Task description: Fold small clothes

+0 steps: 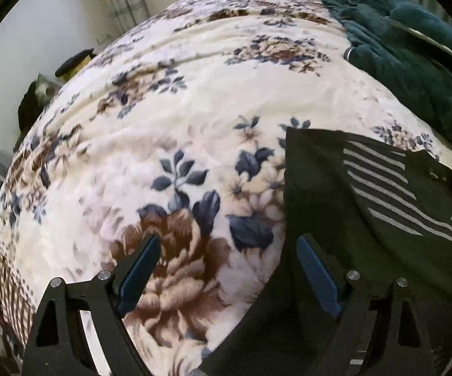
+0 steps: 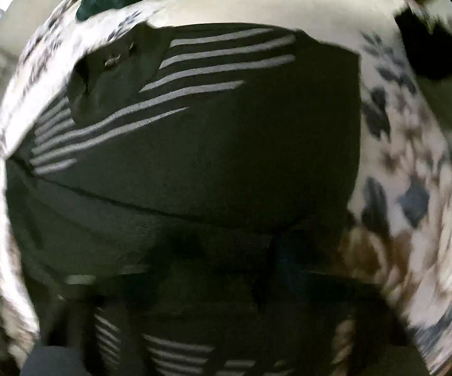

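Observation:
A black garment with grey stripes [image 1: 367, 213] lies on a floral blanket [image 1: 169, 119] on the bed. My left gripper [image 1: 229, 269] is open, low over the blanket at the garment's left edge; its right finger [image 1: 318, 277] is over the cloth, its left finger [image 1: 138, 274] over bare blanket. In the right wrist view the same garment [image 2: 226, 156] fills the frame, blurred. The right gripper's fingers are hidden by dark cloth at the bottom of that view, so its state does not show.
A dark green plush cloth [image 1: 413, 56] is heaped at the far right of the bed. A wall and curtain [image 1: 122, 0] stand behind the bed. Dark objects [image 1: 38, 94] sit beside the bed's left edge.

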Available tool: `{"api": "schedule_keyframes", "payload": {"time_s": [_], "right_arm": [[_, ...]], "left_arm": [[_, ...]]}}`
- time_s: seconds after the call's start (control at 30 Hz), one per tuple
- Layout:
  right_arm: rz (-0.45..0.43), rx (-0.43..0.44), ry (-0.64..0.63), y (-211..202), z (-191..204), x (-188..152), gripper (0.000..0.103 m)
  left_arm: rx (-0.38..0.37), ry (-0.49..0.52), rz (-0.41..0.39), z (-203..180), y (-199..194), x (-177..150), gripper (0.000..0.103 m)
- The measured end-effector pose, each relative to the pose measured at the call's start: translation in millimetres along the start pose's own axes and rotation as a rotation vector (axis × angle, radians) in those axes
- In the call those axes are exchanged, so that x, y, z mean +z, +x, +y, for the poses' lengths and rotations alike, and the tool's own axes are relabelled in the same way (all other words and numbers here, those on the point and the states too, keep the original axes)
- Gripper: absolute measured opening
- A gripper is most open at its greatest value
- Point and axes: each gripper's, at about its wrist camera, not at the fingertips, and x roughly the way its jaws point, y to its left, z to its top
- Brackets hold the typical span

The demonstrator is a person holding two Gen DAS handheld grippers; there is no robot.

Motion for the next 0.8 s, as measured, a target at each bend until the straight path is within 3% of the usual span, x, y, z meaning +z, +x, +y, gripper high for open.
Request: {"api": "schedule_keyframes", "payload": {"time_s": [0.13, 0.23, 0.3, 0.33, 0.4, 0.43, 0.5, 0.6, 0.67, 0.8], "right_arm": [[-0.137, 0.022, 0.073, -38, -15, 6, 0.009], [-0.196, -0.049, 0.142, -56, -38, 19, 0.009], [-0.152, -0.011, 0.183, -48, -53, 32, 0.009], [-0.073, 0.044, 0.210, -34, -62, 39, 0.012], [0.042, 0.084, 0.261, -18, -79, 50, 0.034], [0.016, 0.076, 0.293, -23, -88, 48, 0.044], [-0.057, 0.048, 0.357, -43, -103, 43, 0.045], [-0.092, 0.108, 0.352, -58, -96, 32, 0.045], [-0.056, 0.169, 0.308, -56, -79, 21, 0.045], [0.093, 0.349, 0.425, -26, -62, -8, 0.045]], "left_arm": [[-0.034, -0.005, 0.006, -8, 2, -3, 0.089], [-0.052, -0.001, -0.002, -18, 4, 3, 0.089], [-0.074, 0.003, -0.007, -30, 8, 11, 0.089], [-0.083, 0.014, -0.001, -38, 13, 15, 0.089], [-0.087, 0.039, 0.023, -55, 26, 20, 0.089], [-0.095, 0.053, 0.032, -62, 33, 22, 0.089], [-0.089, 0.087, 0.039, -75, 43, 26, 0.089], [-0.059, 0.156, 0.049, -91, 59, 29, 0.089], [-0.045, 0.186, 0.076, -94, 69, 28, 0.089], [-0.043, 0.176, 0.069, -87, 56, 20, 0.089]]}}
